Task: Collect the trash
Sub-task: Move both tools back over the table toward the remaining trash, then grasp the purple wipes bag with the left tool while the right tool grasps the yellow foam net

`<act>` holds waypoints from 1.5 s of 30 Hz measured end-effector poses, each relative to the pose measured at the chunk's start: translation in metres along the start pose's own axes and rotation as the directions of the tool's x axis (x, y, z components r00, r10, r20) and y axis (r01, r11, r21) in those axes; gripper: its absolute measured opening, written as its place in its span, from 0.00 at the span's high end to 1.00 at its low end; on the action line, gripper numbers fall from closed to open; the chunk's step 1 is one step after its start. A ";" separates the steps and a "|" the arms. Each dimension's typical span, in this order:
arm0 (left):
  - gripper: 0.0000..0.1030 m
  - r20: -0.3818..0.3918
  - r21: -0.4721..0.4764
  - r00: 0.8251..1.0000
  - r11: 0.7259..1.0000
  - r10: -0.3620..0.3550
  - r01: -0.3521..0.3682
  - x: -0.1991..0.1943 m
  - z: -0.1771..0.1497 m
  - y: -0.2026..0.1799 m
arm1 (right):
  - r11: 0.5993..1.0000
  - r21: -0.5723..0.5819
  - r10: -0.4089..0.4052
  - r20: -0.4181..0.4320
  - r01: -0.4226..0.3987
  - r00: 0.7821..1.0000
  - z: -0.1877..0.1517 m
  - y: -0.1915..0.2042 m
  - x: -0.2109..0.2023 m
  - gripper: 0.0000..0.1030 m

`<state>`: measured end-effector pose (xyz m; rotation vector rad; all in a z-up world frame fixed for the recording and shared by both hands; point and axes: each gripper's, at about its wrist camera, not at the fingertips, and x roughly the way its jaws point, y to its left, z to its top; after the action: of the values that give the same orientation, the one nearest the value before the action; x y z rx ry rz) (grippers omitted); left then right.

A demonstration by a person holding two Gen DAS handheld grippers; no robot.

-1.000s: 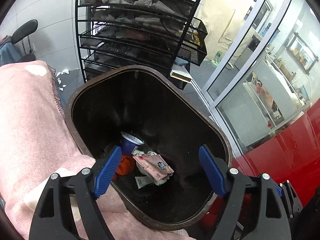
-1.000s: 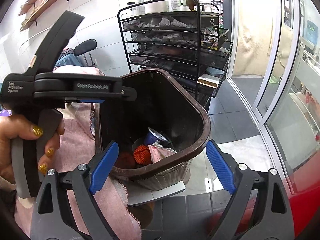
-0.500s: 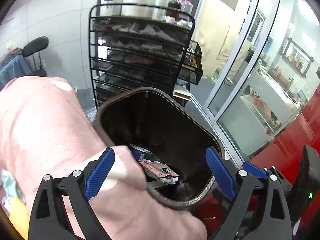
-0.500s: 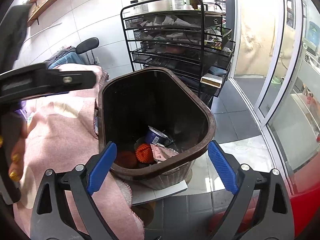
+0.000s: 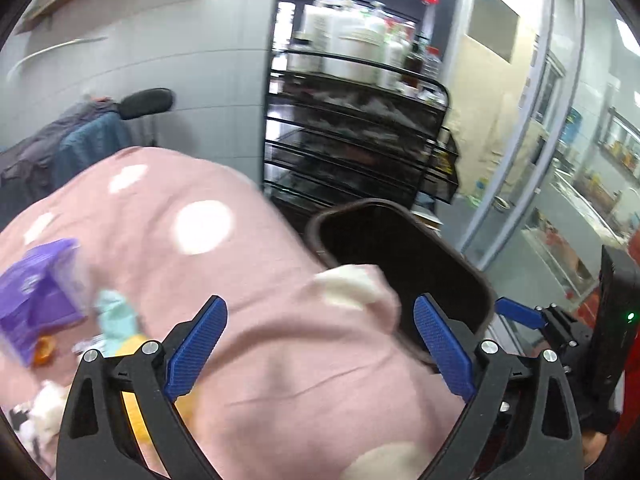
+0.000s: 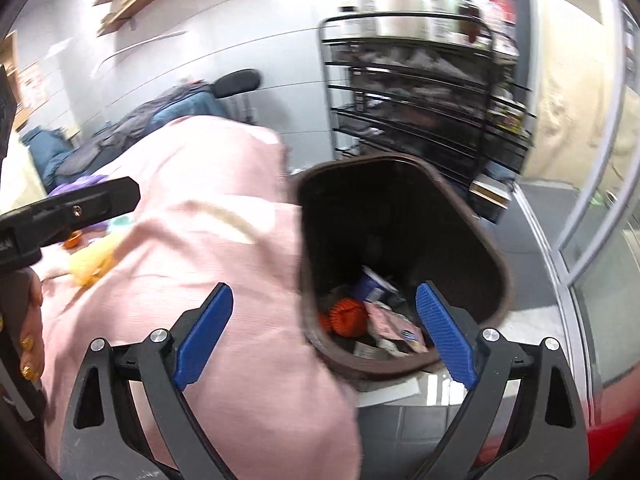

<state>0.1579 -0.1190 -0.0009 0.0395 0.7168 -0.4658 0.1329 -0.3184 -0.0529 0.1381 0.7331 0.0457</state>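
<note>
Two hand-held grippers — left (image 5: 320,352), right (image 6: 324,336) — gape wide, empty, beside the brown bin (image 6: 496,264).

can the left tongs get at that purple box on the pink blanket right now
Probably yes. The left tongs are open and empty, and the purple box lies exposed on the pink blanket, off to their left, with nothing covering it.
</note>
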 end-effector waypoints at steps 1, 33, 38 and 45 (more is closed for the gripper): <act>0.09 0.002 -0.010 1.000 1.000 0.012 -0.012 -0.003 -0.001 0.005 | 1.000 -0.013 0.013 -0.001 -0.013 1.000 0.001 0.007 0.000 0.11; 0.09 -0.069 -0.363 0.945 0.874 0.321 -0.323 -0.077 -0.059 0.216 | 0.774 -0.515 0.244 -0.294 -0.368 0.924 0.022 0.240 0.056 0.11; 0.09 -0.077 -0.352 0.946 0.879 0.315 -0.321 -0.067 -0.051 0.226 | 0.765 -0.528 0.227 -0.314 -0.369 0.922 0.024 0.249 0.068 0.21; 0.20 -0.085 -0.349 0.955 0.890 0.283 -0.294 -0.048 -0.038 0.239 | 0.761 -0.525 0.220 -0.344 -0.382 0.913 0.018 0.251 0.079 0.55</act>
<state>0.2035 0.1216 -0.0281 -0.1893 0.8037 -0.0428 0.2057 -0.0645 -0.0564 -0.3528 0.9275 0.6139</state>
